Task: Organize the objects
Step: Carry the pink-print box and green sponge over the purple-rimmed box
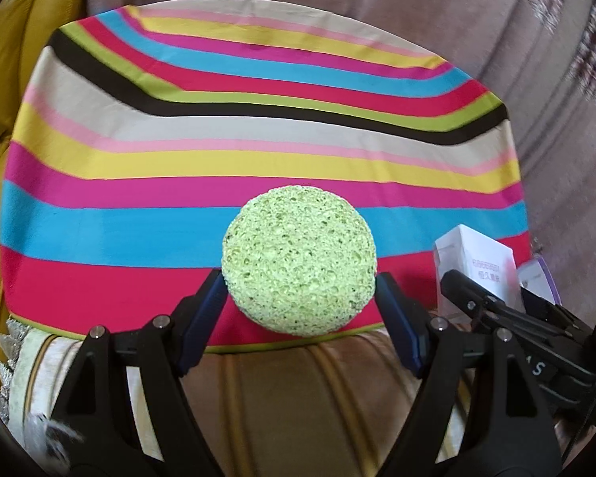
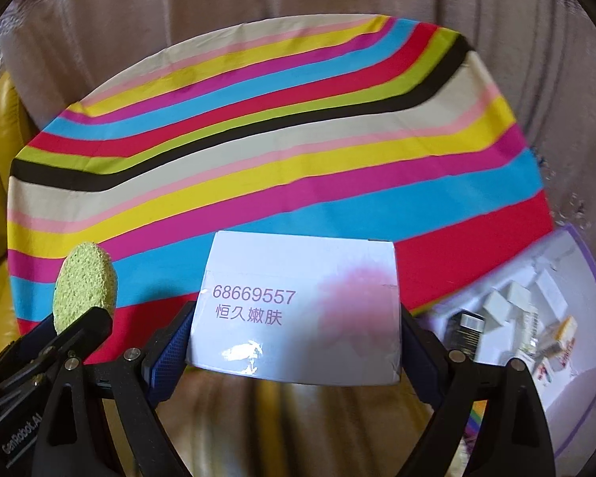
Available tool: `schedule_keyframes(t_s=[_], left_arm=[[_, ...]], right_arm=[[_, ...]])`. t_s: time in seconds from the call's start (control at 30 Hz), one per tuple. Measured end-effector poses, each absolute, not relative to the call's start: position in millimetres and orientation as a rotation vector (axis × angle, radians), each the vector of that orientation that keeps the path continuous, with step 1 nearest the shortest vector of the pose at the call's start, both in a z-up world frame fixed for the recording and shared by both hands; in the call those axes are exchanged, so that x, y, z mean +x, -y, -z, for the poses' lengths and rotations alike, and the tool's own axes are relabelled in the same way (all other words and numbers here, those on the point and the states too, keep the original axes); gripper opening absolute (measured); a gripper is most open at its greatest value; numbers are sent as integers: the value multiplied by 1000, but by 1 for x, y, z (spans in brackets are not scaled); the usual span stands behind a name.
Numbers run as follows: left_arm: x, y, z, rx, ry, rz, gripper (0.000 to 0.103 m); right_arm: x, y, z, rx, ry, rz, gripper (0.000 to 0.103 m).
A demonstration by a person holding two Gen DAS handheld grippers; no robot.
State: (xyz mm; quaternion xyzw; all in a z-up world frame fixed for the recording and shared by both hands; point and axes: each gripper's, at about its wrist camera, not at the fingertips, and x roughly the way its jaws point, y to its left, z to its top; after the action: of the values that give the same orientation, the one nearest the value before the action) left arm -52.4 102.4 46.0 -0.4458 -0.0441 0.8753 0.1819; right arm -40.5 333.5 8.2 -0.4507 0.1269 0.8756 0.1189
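the left gripper point(image 1: 300, 298) clamps a green sponge ball point(image 1: 299, 263) between its blue pads, held over the near edge of a striped cushion point(image 1: 218, 139). just beside it, the right gripper point(image 2: 294, 342) pinches a white box point(image 2: 298, 310) by its sides. the cushion's broad top lies bare ahead of both. only the right wrist view shows an open white case point(image 2: 536, 318) of small items at the cushion's right edge; the left shows yellow leather point(image 1: 16, 59).

White box point(image 2: 298, 314) reads "68669557 恒久嫩肤"; left gripper point(image 2: 85, 320) body reads "GenRobot.AI".
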Motion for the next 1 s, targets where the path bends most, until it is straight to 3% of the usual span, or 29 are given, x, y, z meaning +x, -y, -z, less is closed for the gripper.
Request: schedule_keyframes(t_s=[1.0], left_arm=[[20,-310,-48,-1201,-200,-2028,78]], right_arm=[[99,-508,-18,-1141,-411,-2218,93]])
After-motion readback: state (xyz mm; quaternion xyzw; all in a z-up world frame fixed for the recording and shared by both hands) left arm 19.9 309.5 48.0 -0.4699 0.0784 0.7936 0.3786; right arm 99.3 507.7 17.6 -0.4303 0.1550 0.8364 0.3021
